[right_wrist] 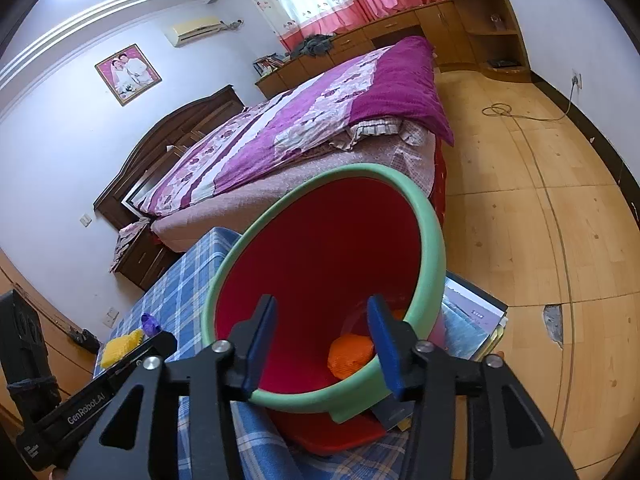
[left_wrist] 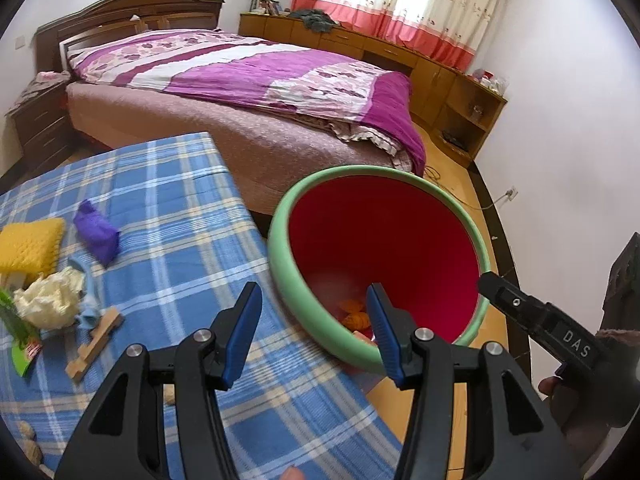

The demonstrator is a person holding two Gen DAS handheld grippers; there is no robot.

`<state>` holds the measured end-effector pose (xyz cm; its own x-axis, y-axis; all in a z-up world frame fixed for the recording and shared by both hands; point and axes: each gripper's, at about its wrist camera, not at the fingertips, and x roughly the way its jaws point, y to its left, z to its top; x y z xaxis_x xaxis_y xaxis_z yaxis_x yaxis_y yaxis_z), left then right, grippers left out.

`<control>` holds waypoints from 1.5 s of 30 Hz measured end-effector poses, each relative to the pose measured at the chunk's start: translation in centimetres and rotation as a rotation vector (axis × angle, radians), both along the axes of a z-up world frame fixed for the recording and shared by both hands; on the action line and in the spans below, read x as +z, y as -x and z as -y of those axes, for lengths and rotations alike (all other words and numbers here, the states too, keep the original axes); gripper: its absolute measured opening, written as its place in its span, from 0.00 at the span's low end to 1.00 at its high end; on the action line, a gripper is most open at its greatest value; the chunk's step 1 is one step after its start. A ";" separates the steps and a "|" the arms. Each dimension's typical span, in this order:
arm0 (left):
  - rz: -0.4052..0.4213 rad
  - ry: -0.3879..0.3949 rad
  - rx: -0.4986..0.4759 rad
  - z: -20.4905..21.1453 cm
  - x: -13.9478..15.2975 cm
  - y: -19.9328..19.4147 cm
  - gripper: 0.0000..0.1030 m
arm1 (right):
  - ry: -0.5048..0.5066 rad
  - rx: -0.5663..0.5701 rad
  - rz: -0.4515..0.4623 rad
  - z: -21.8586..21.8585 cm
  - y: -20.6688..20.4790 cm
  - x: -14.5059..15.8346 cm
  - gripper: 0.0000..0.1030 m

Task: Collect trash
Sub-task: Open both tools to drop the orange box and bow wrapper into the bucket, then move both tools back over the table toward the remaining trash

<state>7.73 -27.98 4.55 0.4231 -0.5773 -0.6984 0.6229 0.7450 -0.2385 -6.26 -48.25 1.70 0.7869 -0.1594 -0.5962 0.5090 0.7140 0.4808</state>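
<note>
Both grippers, left gripper (left_wrist: 312, 330) and right gripper (right_wrist: 322, 344), gape wide and empty over the red bin (right_wrist: 434, 248); next, reach left for the crumpled paper (left_wrist: 48, 300).

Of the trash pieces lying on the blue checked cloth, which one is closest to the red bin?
The purple crumpled piece. It lies apart, farther toward the bin than the yellow sponge, the cream paper wad and the wooden piece.
</note>
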 end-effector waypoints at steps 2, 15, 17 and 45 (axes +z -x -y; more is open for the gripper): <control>0.002 0.001 0.014 -0.8 0.2 0.1 0.53 | 0.001 0.005 0.000 -0.3 0.0 0.2 0.53; 0.030 -0.010 0.095 -5.3 1.1 0.8 0.59 | -0.002 0.059 0.008 -3.3 0.0 1.4 0.65; 0.038 -0.009 0.113 -6.1 1.3 0.9 0.61 | -0.003 0.068 0.007 -3.8 -0.1 1.5 0.68; 0.035 -0.004 0.403 -19.7 0.9 1.1 0.67 | 0.018 0.240 -0.041 -13.6 -2.3 2.0 0.78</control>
